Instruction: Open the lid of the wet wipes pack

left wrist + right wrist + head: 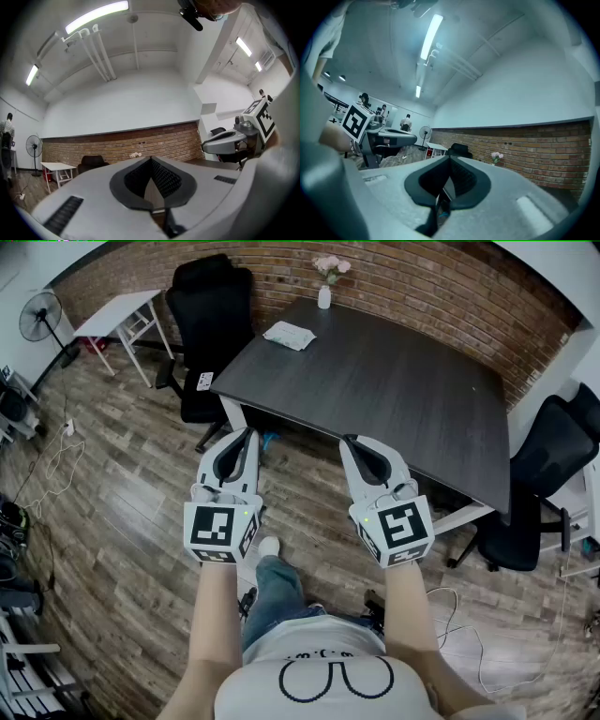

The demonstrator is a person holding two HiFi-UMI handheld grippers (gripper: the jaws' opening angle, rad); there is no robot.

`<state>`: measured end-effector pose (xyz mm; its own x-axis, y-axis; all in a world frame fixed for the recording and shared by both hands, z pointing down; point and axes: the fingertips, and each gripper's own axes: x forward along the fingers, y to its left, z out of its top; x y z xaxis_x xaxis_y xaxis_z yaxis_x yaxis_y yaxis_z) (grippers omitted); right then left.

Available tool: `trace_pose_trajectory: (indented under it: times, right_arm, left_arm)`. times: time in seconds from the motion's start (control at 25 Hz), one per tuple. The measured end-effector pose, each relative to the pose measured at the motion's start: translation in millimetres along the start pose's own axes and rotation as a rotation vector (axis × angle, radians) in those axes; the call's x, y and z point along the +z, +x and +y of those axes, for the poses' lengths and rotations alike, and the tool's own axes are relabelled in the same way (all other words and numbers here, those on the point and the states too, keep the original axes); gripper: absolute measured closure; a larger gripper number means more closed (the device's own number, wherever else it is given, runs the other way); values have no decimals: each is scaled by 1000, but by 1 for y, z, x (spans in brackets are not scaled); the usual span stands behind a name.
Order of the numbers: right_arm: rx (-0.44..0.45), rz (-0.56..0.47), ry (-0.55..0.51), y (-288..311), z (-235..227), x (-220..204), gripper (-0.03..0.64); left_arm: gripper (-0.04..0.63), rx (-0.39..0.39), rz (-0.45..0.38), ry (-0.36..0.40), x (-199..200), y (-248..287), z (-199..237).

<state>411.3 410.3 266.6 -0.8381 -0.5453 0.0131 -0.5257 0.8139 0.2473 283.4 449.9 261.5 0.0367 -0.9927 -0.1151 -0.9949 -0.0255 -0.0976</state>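
The wet wipes pack (289, 334) lies on the counter's (394, 399) far left corner, beside a flower vase (324, 298). The left claw (248, 433) and right claw (350, 440) are both closed and empty, well apart from it.

The wet wipes pack (289, 335) lies on the table (394, 399) near its far left corner, the flower vase (324, 294) behind it at the far edge. An office chair (211, 324) stands at the table's left edge, a second chair (548, 474) at its right edge. The left gripper (247, 434) and right gripper (351, 441) are side by side before the near edge.
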Motion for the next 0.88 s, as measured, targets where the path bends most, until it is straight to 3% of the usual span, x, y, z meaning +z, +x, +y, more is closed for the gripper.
trace_pose_trajectory:
  times: [0.32,0.6,0.88]
  right_arm:
    - [-20,9,-1,61,-12,-6,615]
    - [-42,-9,54,148,-26,-10,615]
    - [-71,34,40,250,-29,-14,614]
  left_arm:
    - [597,-9,-9,3,-10,43,50]
    - [597,-12,-8,-22,-26,100,130]
    - [597,-41,-6,-45,-40,161,216]
